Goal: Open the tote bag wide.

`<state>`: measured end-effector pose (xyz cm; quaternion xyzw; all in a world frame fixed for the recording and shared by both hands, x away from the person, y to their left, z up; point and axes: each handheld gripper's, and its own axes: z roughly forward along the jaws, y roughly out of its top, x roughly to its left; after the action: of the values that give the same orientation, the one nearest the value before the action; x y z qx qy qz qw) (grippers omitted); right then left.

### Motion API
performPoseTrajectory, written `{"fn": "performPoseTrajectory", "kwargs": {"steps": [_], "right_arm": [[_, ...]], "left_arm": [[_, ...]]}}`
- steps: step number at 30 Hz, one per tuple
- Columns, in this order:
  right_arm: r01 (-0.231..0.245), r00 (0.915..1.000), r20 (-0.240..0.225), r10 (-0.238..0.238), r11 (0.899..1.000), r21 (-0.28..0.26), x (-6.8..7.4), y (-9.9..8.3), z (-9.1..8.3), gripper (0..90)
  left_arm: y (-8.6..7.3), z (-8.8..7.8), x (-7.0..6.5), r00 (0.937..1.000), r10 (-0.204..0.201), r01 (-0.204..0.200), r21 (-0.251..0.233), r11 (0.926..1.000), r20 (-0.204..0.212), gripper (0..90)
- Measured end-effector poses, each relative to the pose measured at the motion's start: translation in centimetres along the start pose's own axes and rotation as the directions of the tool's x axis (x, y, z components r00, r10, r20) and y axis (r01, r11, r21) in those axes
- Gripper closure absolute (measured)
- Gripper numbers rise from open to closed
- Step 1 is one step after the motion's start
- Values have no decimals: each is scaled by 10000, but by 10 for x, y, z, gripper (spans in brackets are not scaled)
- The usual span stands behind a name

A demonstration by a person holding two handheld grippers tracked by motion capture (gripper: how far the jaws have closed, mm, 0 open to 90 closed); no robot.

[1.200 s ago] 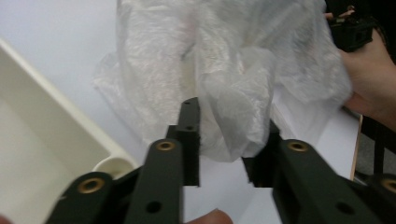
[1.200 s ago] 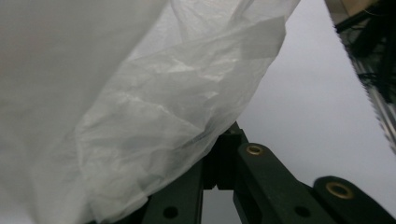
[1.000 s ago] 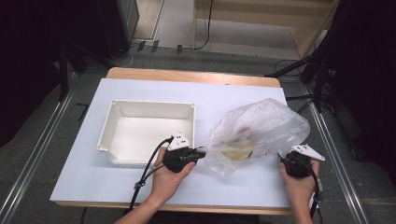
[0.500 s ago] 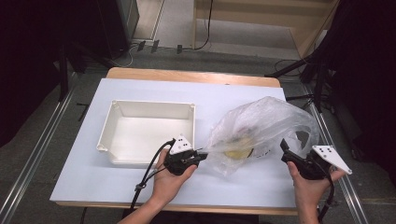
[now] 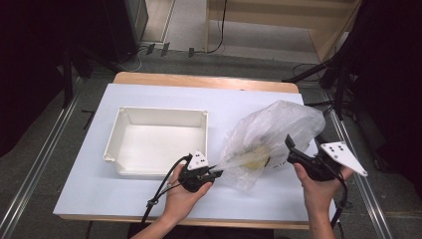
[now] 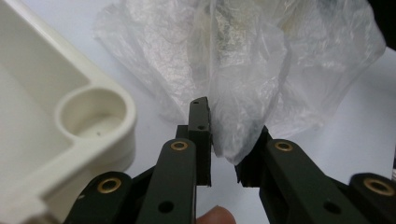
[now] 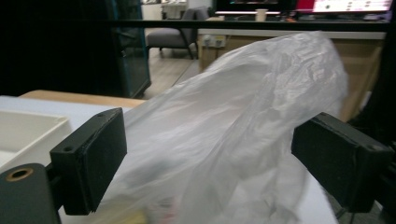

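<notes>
At lower centre of the high view, the left gripper (image 5: 211, 174) pinches the plastic bag (image 5: 271, 134) on the table (image 5: 89, 194); the right gripper (image 5: 292, 152), fingers just spread around the bag without pressing, should grip higher film.

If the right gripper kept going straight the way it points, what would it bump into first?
Most likely the plastic bag. The right gripper is open with the bag swelling right ahead between its fingers, though how far off is hard to judge.

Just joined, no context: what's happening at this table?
A person works a clear plastic bag with two tools. The left hand-held gripper pinches the bag's edge near the white tray. The right hand-held gripper is open at the bag's far side, its jaws having just opened, gripping nothing. Something yellowish lies inside the bag.
</notes>
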<state>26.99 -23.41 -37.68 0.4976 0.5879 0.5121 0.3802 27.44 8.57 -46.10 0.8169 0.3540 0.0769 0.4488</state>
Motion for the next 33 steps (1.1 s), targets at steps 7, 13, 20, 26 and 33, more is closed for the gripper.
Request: {"fn": "performPoseTrajectory", "kwargs": {"steps": [7, 13, 20, 26, 33], "right_arm": [[836, 9934, -861, -755, 9920, 944, 31, -12, 34, 396], [231, 9917, -1288, 25, 9802, 1966, 25, -37, 68, 585], [-994, 9850, -1121, 1314, 9620, 2541, 3, -58, 72, 643], [-1274, 9801, -1176, 1597, 9613, 2441, -3, -64, 57, 733], [-789, 9860, -1236, 1122, 9656, 2477, 2, -66, 43, 870]], "left_arm": [[-7, 8, -3, 9998, 184, -183, 549, 9983, -20, 789], [-11, 11, -5, 9992, 350, -330, 863, 9957, -216, 795], [-13, 12, -2, 9995, 248, -225, 990, 9948, -217, 784], [-14, 11, -2, 9996, 219, -204, 833, 9963, -170, 771], [-14, 11, -5, 9985, 440, -411, 821, 9958, -332, 770]]}}
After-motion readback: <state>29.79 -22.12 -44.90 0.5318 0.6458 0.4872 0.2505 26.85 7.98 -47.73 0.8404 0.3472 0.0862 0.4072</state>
